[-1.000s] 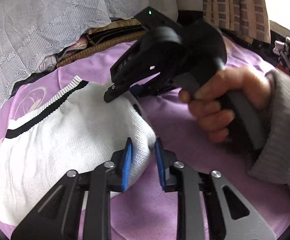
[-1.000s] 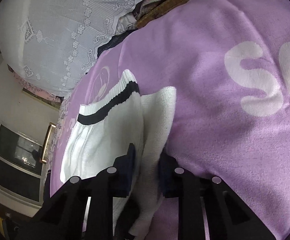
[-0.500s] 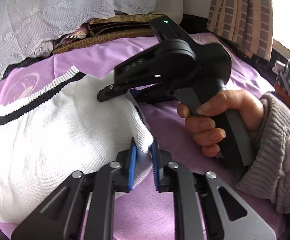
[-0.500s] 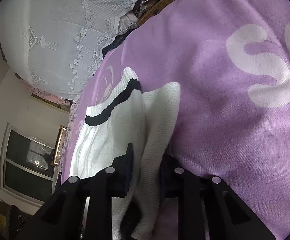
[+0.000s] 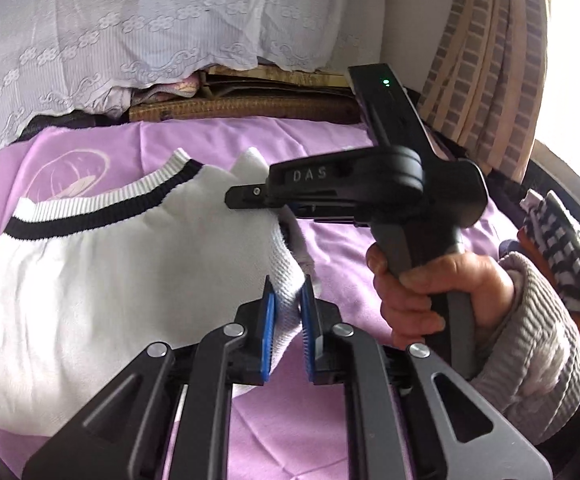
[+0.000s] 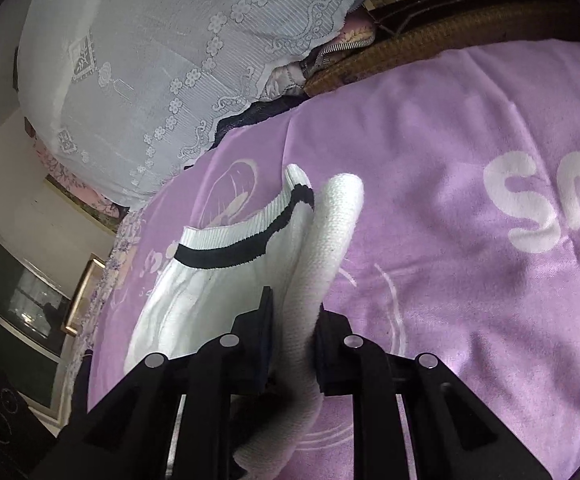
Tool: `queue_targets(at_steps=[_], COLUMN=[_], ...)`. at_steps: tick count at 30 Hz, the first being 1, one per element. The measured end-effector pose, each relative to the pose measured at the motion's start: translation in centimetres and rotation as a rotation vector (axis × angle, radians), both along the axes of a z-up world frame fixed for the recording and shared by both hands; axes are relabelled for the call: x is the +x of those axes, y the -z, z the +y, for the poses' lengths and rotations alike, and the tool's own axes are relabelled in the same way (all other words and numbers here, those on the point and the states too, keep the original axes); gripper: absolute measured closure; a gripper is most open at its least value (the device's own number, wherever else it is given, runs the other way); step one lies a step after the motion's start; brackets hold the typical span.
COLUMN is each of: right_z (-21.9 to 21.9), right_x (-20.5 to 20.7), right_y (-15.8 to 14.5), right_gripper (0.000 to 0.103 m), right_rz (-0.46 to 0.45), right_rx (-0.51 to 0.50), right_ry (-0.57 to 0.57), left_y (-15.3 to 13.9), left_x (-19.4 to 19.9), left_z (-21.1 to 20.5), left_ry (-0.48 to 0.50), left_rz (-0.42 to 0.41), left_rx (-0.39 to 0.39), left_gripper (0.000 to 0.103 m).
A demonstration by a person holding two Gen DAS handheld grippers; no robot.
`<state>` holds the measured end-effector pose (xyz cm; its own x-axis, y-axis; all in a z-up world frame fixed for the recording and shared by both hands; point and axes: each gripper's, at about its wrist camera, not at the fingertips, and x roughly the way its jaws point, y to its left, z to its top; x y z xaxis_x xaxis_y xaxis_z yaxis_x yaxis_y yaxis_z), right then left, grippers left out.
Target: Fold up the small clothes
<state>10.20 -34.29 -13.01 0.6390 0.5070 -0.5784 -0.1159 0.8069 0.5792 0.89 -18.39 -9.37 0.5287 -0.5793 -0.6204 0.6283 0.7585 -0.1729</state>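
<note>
White knit garment with black-striped ribbed hem (image 5: 101, 280) lies on purple printed blanket (image 5: 330, 148), left half of left wrist frame. Left gripper (image 5: 287, 304) clenched on garment's near corner, lower centre. Right gripper (image 6: 294, 320) grasps white knit fold, bottom centre of right wrist frame. Hand (image 5: 430, 296) grips handle, right side.
</note>
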Motion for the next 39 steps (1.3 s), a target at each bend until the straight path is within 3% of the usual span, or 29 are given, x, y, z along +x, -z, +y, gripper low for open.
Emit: queue_targets(at_steps=[10,20,26,33,39], right_z=[3.2,11.7,19.4,28.8,31.4], right_x=[0.4,2.2,3.8,5.8,6.6], right_y=[-3.5,-8.7,-11.1,-9.8,-6.1], right_gripper=[0.084,0.087,0.089,0.089,0.086], right_rz=[0.015,-0.028,-0.047,-0.017,0.055], right_rx=[-0.027,-0.077,-0.137,-0.18,-0.252], right_ry=[-0.003,-0.064,-0.144,-0.247,-0.281], left_y=[-2.1,-4.5,-5.4,-4.1,-1.2], left_x=[-0.2,0.1,0.0,0.7,1.8], left_z=[4.1,12.7,17.8,24.1,25.9], left_ry=[-0.034,-0.139,-0.225,-0.33,-0.314], left_rz=[-0.027,-0.057,-0.081,-0.029,0.077], left_rx=[-0.043,-0.092,-0.09,-0.097,-0.122], left_gripper=[0.093,0.093,0.093,0.093,0.093])
